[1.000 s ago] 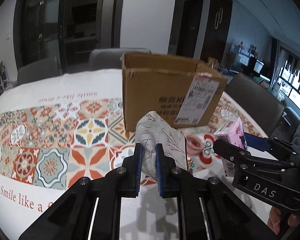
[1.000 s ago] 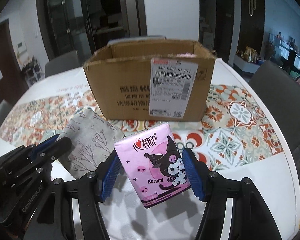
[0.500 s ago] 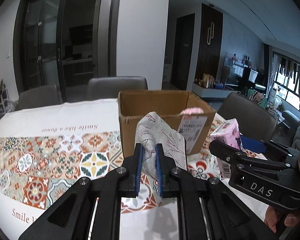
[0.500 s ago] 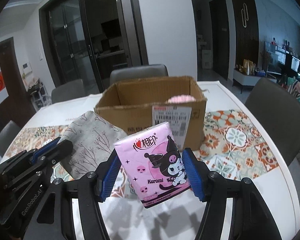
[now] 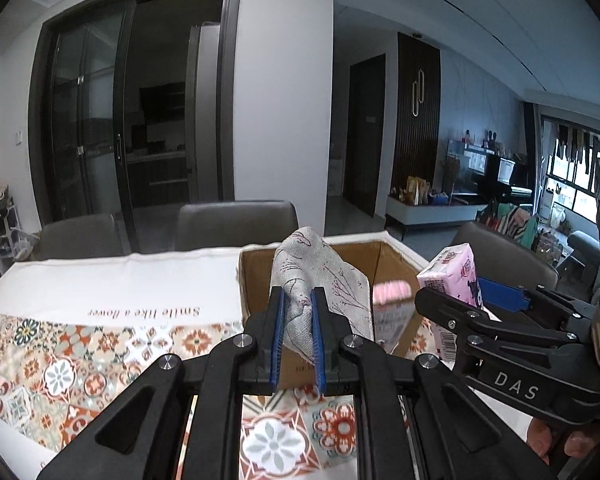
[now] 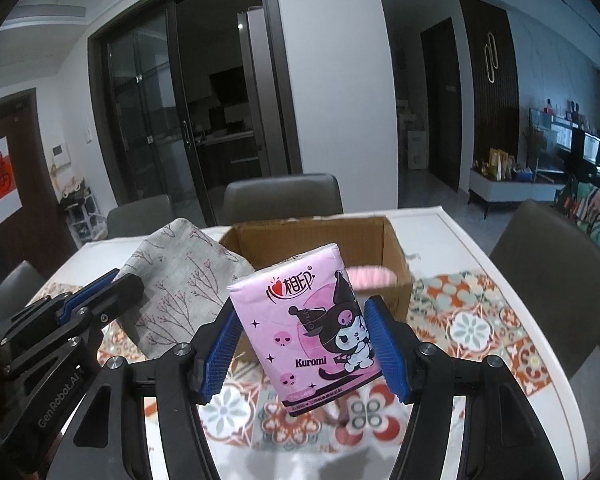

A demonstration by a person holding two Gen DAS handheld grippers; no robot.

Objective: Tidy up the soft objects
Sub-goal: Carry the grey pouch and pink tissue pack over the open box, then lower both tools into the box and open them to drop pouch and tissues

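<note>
My left gripper (image 5: 297,316) is shut on a grey cloth pouch (image 5: 320,276) printed with red twigs, held in the air in front of the open cardboard box (image 5: 256,280). My right gripper (image 6: 302,332) is shut on a pink Kuromi tissue pack (image 6: 304,320), its blue pads pressing both sides. The tissue pack (image 5: 454,276) and pouch (image 6: 184,276) each show in the other wrist view, side by side. The box (image 6: 392,240) stands on the table just beyond both; a pink soft thing (image 6: 370,276) lies inside it.
The table (image 5: 112,280) wears a white cloth with a patterned tile band (image 6: 480,320). Dark chairs stand behind the table (image 5: 236,220) and at its right (image 6: 556,264). A hand (image 5: 548,444) holds the right gripper's grip.
Both grippers have risen with their loads, from low over the table to above the box rim. The box now sits lower in both views, and its inside shows.
</note>
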